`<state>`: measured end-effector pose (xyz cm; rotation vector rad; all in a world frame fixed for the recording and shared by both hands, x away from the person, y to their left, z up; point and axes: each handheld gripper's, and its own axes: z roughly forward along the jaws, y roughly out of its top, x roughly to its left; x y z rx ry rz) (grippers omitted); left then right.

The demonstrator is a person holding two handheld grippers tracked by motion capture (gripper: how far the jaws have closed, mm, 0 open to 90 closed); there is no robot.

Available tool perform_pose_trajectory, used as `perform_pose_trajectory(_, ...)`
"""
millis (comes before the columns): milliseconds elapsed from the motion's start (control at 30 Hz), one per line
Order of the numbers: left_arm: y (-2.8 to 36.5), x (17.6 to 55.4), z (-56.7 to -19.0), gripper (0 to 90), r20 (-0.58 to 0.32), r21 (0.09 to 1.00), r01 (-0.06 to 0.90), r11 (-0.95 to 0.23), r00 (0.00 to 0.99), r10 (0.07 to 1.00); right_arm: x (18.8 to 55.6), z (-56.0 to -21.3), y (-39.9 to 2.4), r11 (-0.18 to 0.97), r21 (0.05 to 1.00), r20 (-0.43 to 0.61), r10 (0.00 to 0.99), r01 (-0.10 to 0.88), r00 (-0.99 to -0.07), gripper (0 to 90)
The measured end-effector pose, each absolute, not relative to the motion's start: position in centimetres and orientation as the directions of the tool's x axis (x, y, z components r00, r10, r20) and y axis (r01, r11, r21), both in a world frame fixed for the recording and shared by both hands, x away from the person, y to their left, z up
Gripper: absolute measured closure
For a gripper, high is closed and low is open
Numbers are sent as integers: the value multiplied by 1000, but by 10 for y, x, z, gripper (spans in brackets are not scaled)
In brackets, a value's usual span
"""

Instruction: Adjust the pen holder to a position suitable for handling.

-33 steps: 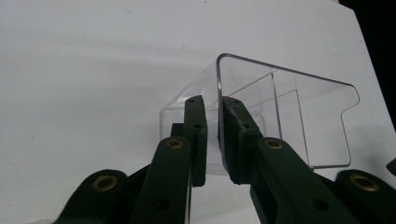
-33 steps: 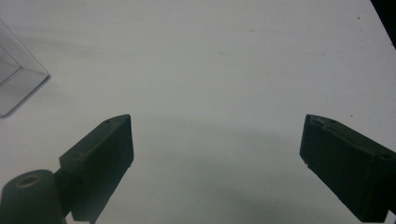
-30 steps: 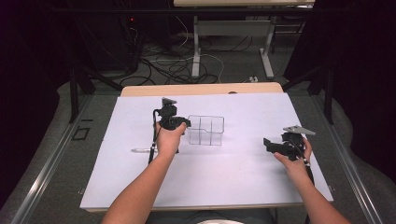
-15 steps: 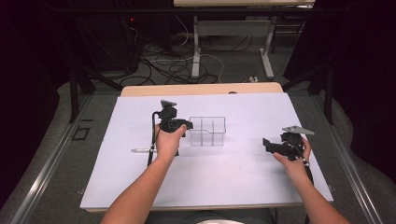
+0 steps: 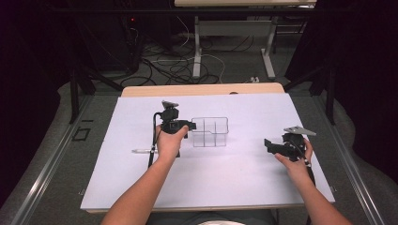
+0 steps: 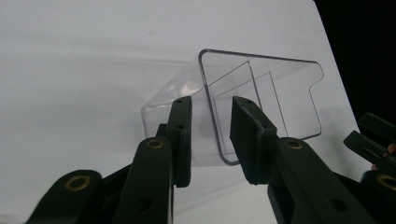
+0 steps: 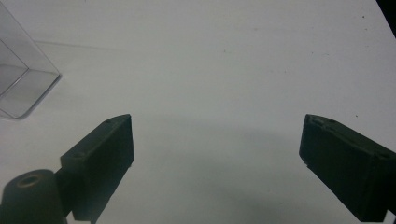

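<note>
A clear plastic organizer with inner dividers stands on the white table, just left of the middle. My left gripper is at its left side. In the left gripper view the left gripper straddles the near wall of the organizer. Its jaws have just been opening, and small gaps show between the pads and the wall. My right gripper is held low over the table at the right, pointing left. The right gripper is wide open with bare table between its jaws.
A pen lies on the table left of my left hand. The organizer's corner shows at the far left of the right gripper view. The table's far wooden edge is behind; cables and table legs are on the floor beyond.
</note>
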<state>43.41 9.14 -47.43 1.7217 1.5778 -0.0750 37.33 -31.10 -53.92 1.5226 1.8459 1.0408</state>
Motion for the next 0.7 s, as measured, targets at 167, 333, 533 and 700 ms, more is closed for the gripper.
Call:
perform_pose_trajectory(167, 101, 432, -474, 646, -525, 506, 859, 77, 236, 817, 373, -539, -311, 64, 820, 78, 972, 568, -222, 97)
perform_pose_trajectory(333, 112, 430, -476, 590, -555, 502, 859, 95, 237, 797, 373, -539, -311, 70, 819, 74, 971, 570, -226, 97)
perform_pose_trajectory(533, 118, 426, -475, 569, -542, 534, 841, 92, 257, 800, 373, -540, -310, 73, 819, 72, 971, 569, -228, 97)
perform_pose_trajectory(700, 129, 419, -474, 523, -525, 571, 816, 85, 283, 803, 373, -540, -310, 72, 819, 72, 971, 569, -226, 97)
